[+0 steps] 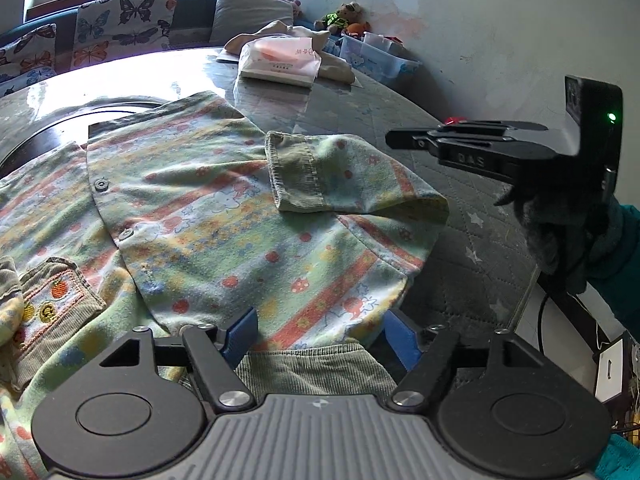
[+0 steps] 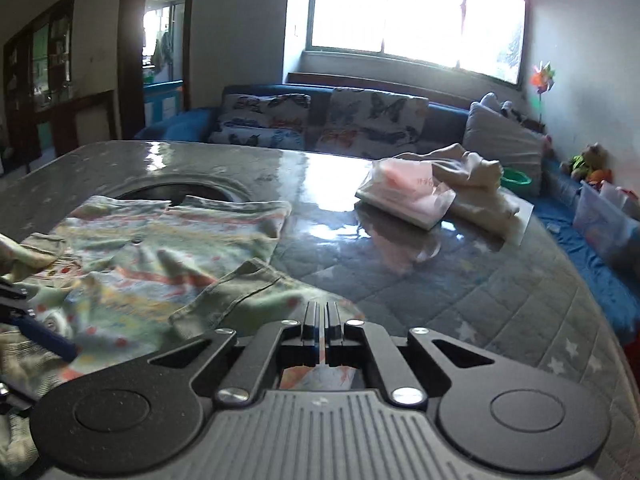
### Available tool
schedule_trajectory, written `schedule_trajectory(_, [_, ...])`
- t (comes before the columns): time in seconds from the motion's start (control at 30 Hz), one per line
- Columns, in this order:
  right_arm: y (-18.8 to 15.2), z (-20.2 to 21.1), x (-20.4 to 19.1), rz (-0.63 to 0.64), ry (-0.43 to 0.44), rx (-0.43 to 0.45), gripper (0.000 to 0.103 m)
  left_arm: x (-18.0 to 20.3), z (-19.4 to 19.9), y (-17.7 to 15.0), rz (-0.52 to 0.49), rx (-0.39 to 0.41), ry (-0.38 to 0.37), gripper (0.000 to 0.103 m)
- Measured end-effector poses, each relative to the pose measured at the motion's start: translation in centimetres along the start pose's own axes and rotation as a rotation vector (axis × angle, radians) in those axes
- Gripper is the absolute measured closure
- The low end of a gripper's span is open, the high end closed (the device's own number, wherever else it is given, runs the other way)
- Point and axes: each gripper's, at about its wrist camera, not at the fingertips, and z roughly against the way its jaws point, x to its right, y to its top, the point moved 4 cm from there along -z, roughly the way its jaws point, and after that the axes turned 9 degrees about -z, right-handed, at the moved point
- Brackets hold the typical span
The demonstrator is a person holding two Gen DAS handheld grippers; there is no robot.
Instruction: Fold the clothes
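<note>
Your left tongs (image 1: pixel 318 332) sit low at the near hem of a small pastel striped cotton baby top (image 1: pixel 224 216), printed with mushrooms and flowers, which lies spread on the grey quilted table (image 1: pixel 472 240) under a glossy clear cover. The blue pads (image 1: pixel 240 334) stand wide apart, one on each side of the green ribbed hem, and nothing is pinched between them. Ahead of the left tongs and slightly to their right, one sleeve with a green ribbed cuff (image 1: pixel 296 172) is already laid back across the body.

Further right, your right tongs (image 1: pixel 404 136) hover above the bare table, clear of the garment's right edge. Their tips look pressed together; from their own camera a scrap of printed cloth shows just behind them, but you cannot tell whether it is gripped.

To fold well, close the left tongs on both layers of the hem, take the far corner with the right, and lift evenly so the sleeve stays tucked.

The top's left side runs out of view. Beyond both tongs lie a pink-and-white plastic packet (image 1: pixel 280 60) and a beige crumpled cloth (image 2: pixel 472 184), their details unclear.
</note>
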Motion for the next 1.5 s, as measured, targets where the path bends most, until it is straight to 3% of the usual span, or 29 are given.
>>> schedule_trajectory(0.2, [-1.1, -1.2, -4.7, 0.083, 0.141, -0.041, 0.091, 0.1, 0.0, 0.0, -0.002, -0.001, 0.002, 0.027])
schedule_trajectory(0.27, [-1.3, -2.0, -5.9, 0.104, 0.168, -0.056, 0.083, 0.0, 0.0, 0.0, 0.000, 0.001, 0.001, 0.027])
schedule_trajectory(0.43, [-2.0, -3.8, -8.1, 0.157, 0.195, -0.097, 0.077, 0.1, 0.0, -0.1, 0.006, 0.007, -0.001, 0.026])
schedule_trajectory(0.53, [-2.5, -4.4, -8.5, 0.183, 0.170, -0.087, 0.082, 0.1, 0.0, -0.1, 0.009, 0.009, -0.005, 0.025])
schedule_trajectory(0.57, [-2.5, -4.4, -8.5, 0.183, 0.158, -0.082, 0.093, 0.1, 0.0, -0.1, 0.010, 0.010, -0.005, 0.025])
schedule_trajectory(0.67, [-2.3, -4.0, -7.8, 0.157, 0.139, -0.065, 0.099, 0.1, 0.1, 0.0, 0.008, 0.009, -0.005, 0.024])
schedule_trajectory(0.83, [-1.2, -2.3, -5.1, 0.098, 0.080, -0.007, 0.099, 0.6, 0.0, 0.6, -0.017, -0.016, 0.006, 0.024])
schedule_trajectory(1.0, [0.5, -0.2, -0.8, 0.017, -0.019, 0.058, 0.099, 2.4, -0.3, 3.1, -0.085, 0.011, -0.017, 0.025])
schedule_trajectory(1.17, [1.3, 0.8, 3.7, -0.047, -0.128, 0.091, 0.099, 4.6, -2.3, 6.1, -0.147, 0.026, -0.048, 0.034])
schedule_trajectory(1.27, [1.1, 1.3, 5.8, -0.080, -0.187, 0.101, 0.099, 5.6, -4.2, 7.5, -0.162, 0.017, -0.065, 0.042])
schedule_trajectory(1.5, [-0.9, 1.7, 10.4, -0.138, -0.312, 0.052, 0.099, 7.2, -8.9, 9.0, -0.172, -0.032, -0.092, 0.043])
